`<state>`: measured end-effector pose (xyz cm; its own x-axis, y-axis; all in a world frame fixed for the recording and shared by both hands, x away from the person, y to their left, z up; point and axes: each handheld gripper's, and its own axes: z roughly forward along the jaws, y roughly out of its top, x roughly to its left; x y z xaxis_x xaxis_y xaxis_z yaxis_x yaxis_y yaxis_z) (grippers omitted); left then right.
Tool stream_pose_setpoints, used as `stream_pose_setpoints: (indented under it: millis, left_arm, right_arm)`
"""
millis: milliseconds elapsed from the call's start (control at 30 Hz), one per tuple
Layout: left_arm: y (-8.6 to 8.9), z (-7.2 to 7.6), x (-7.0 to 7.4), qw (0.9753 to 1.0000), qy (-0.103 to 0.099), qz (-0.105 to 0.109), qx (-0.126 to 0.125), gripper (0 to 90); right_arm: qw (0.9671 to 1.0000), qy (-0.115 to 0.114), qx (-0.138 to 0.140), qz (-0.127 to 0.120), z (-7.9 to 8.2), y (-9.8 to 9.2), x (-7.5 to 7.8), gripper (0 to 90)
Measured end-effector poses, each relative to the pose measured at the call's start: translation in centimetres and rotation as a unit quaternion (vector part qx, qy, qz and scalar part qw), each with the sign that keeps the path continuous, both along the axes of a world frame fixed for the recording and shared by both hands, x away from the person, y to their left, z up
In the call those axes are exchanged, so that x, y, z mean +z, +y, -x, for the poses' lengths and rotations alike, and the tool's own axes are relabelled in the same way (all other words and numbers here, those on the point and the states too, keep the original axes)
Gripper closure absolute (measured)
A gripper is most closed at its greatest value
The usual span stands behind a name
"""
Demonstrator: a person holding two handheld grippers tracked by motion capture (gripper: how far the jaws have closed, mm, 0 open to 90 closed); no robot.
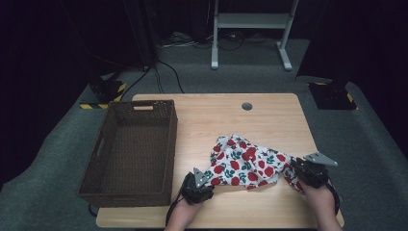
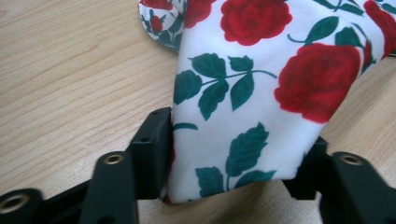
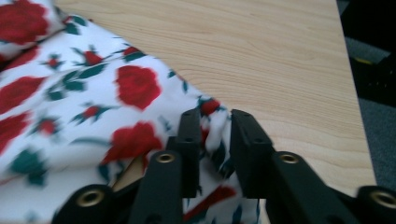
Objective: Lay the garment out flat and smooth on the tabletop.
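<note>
Rose-print cloth (image 1: 245, 163) lies bunched on the near right part of the wooden table (image 1: 269, 115), white ground with red roses and green leaves. It spans the gap between the two hand-held grippers.

Left gripper (image 1: 201, 182) sits at the cloth's near left corner. In the left gripper view its jaws stand fairly wide, with a broad fold of the cloth (image 2: 261, 93) filling the space between them; both jaws touch the fabric at its sides. The fold looks lifted a little off the table (image 2: 70, 79) there.

Right gripper (image 1: 308, 169) is at the cloth's right end, near the table's right edge. In the right gripper view its jaws stand narrow, pinching a thin ridge of cloth (image 3: 140, 88) between them. Bare table (image 3: 261, 60) runs beyond the jaws, with dark floor past the edge.

Person's hands come in from the near edge, one behind each gripper.

Surroundings: a dark brown woven basket (image 1: 166, 139) stands on the left part of the table, long side running away from the person, a handle slot in its far wall. Its right wall is just beside the left gripper, apart from the cloth. A small round hole (image 1: 247, 106) sits in the tabletop near the far edge, well apart from the cloth. Grey carpet around the table; a white metal frame (image 1: 250, 21) stands on the floor beyond, with black cables (image 1: 166, 72) trailing across the carpet towards the table.
</note>
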<state>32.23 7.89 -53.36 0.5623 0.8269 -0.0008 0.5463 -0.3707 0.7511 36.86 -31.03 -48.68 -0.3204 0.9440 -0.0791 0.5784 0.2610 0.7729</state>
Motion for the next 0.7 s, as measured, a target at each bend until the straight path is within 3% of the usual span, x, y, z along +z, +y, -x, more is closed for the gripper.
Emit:
stream_pose_setpoints:
  millis: [67, 167, 300, 500, 633, 700]
  left_arm:
    - [0.0, 0.2, 0.0, 1.0000, -0.003, -0.005, -0.002, 34.1]
    - [0.3, 0.8, 0.1, 0.9999, -0.009, 0.005, 0.002, 28.6]
    - [0.7, 1.9, 0.8, 0.9996, -0.025, 0.011, 0.001, 27.6]
    - [-0.3, 3.0, 2.8, 0.9978, -0.064, 0.008, -0.012, 26.9]
    - [-2.1, 3.2, 3.7, 0.9957, -0.081, 0.010, -0.045, 26.9]
    - [-3.6, 3.0, 3.8, 0.9945, -0.084, -0.005, -0.063, 26.9]
  right_arm:
    - [1.0000, -0.006, 0.005, 0.003, 1.4, 0.0, 0.1, 67.2]
    - [0.9999, -0.003, 0.010, -0.001, 3.2, -0.1, -0.4, 64.7]
    - [0.9999, 0.003, 0.012, -0.001, 5.0, -0.3, -1.4, 64.7]
    - [0.9997, 0.018, 0.017, 0.002, 5.6, -0.1, -3.0, 63.4]
    - [0.9993, 0.028, 0.022, 0.007, 5.5, 0.3, -3.7, 62.7]
    - [0.9993, 0.029, 0.022, 0.005, 5.4, 0.4, -3.8, 62.3]
